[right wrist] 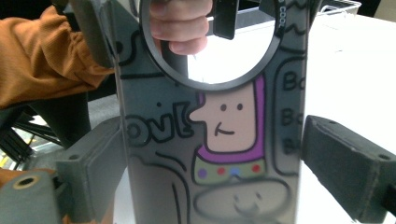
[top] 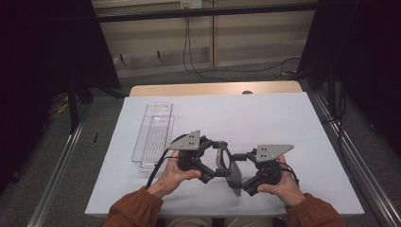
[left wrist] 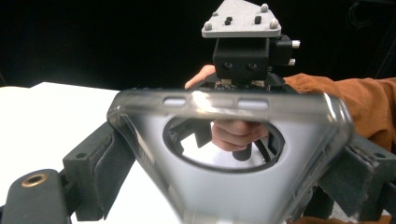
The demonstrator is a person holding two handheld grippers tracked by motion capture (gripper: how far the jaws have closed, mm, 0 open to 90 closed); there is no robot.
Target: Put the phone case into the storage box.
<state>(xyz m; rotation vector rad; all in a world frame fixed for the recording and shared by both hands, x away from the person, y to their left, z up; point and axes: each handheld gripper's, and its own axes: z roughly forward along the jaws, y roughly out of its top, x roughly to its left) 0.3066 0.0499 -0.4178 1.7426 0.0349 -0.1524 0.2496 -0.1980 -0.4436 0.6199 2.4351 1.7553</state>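
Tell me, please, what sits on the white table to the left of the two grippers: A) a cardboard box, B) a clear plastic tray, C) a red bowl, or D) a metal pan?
B: the high view shows a long clear plastic tray lying on the white table, left of the left gripper.

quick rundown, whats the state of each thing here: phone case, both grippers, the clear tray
phone case: off the table, held between the two grippers, nothing inside it, printed side toward the right gripper
left gripper: jaws shut on the case's edges
right gripper: left jaw against the case, right jaw apart from it, open
clear tray: empty, flat on the white table cover
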